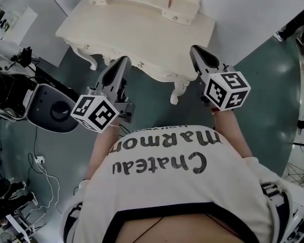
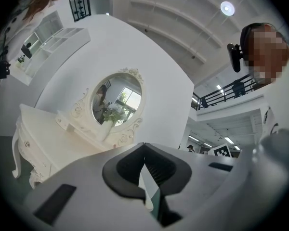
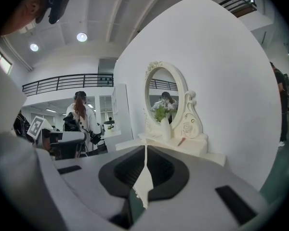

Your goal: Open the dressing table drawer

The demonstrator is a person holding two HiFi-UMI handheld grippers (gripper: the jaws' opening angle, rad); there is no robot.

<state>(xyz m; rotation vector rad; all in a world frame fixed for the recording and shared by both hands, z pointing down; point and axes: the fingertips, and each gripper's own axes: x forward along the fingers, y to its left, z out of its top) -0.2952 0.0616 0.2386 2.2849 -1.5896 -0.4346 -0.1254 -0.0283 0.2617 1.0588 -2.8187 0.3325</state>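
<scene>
Drawer (image 1: 151, 69) looks shut. It sits in the front apron of the dressing table (image 1: 137, 27), right ahead of the person. Nearest are the left gripper (image 1: 122, 61) and right gripper (image 1: 196, 51), both with jaws pressed together and nothing between them, tips near the apron. Likely grab point is the small knob (image 1: 140, 64): hard, smooth, easy to slip off, so jaws must open first. Expect a light, rigid drawer; pull straight, the thin-legged table may shift. Mirror (image 3: 164, 97) stands at the back.

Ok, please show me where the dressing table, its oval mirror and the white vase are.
dressing table (image 1: 137, 28): head view, on its bare top.
oval mirror (image 2: 116, 98): left gripper view, on the glass.
white vase (image 3: 165, 129): right gripper view, on its body.
</scene>
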